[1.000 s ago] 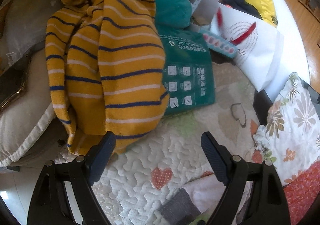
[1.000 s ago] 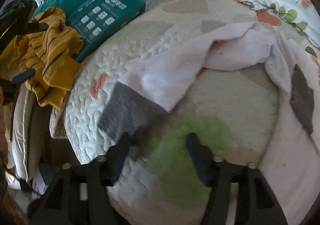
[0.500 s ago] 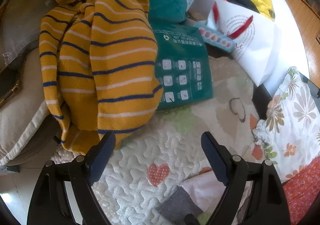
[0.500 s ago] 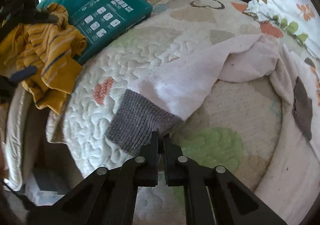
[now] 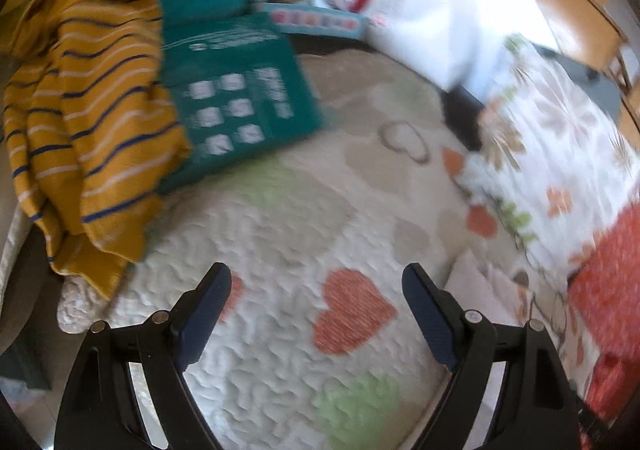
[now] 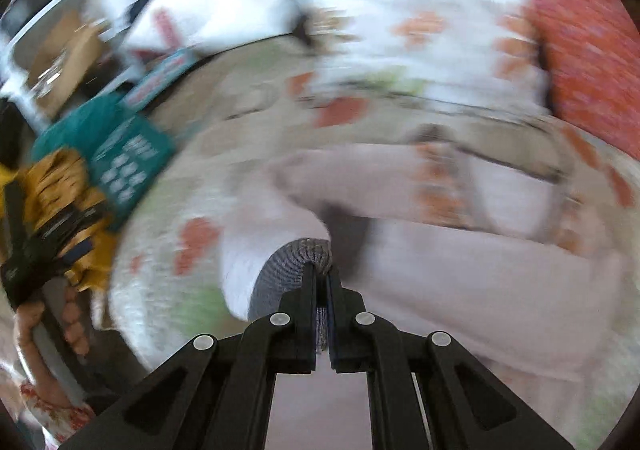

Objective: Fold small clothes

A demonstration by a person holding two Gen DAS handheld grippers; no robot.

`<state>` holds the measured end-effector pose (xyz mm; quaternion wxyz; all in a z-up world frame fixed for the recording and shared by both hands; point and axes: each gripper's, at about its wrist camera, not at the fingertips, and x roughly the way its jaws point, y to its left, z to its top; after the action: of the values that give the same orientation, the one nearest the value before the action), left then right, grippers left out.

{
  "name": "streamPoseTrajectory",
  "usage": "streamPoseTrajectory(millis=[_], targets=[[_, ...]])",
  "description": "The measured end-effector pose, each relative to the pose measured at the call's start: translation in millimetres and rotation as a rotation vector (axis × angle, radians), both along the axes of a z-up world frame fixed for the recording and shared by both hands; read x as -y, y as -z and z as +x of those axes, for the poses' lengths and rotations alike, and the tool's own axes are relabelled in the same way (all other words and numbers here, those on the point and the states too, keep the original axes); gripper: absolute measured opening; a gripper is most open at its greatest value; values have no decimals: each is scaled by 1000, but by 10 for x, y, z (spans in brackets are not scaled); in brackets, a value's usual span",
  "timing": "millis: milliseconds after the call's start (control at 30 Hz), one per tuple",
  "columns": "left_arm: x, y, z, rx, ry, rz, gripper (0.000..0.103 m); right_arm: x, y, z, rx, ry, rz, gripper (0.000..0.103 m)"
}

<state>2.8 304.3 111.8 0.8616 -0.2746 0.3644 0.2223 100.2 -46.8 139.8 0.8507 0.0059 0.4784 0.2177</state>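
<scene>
A pale pink garment with a grey knit cuff lies on the quilted heart-print bed cover. My right gripper is shut on the grey cuff and holds it lifted and curled over the garment. The right wrist view is blurred by motion. My left gripper is open and empty above the cover, with a red heart between its fingers. A corner of the pink garment shows beside its right finger.
A mustard striped sweater hangs at the cover's left edge beside a green packet. A white bag lies at the back. A floral pillow and a red cloth lie at the right.
My right gripper closed on the grey cuff and lifted it up and forward over the garment. My left gripper swung right across the cover, staying open.
</scene>
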Motion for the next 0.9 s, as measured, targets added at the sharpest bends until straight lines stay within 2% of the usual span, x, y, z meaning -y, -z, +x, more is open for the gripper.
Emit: streamPoseTrajectory(millis=[133, 233, 367, 433, 500, 533, 567, 600, 667, 767, 900], targets=[[361, -5, 103, -9, 83, 43, 86, 945, 103, 114, -44, 181, -26, 5], [599, 30, 189, -28, 141, 66, 86, 1521, 205, 164, -43, 302, -100, 5], [821, 112, 299, -63, 202, 66, 86, 2078, 454, 291, -58, 440, -259, 5], [888, 148, 338, -74, 225, 48, 86, 2228, 611, 381, -65, 490, -403, 5], [924, 172, 369, -81, 236, 28, 86, 2301, 687, 416, -74, 536, -465, 6], [936, 182, 387, -85, 237, 23, 86, 2296, 660, 402, -65, 549, -448, 7], [941, 187, 400, -87, 237, 21, 86, 2277, 608, 391, -48, 556, -422, 14], [948, 194, 413, -90, 237, 20, 86, 2219, 537, 384, -22, 555, -395, 28], [966, 208, 438, -96, 241, 13, 86, 1998, 413, 374, 45, 524, -353, 38], [965, 236, 463, -105, 249, -5, 86, 1490, 344, 423, 103, 394, -321, 38], [894, 242, 447, -109, 243, -32, 86, 754, 493, 585, 49, 200, -221, 38]])
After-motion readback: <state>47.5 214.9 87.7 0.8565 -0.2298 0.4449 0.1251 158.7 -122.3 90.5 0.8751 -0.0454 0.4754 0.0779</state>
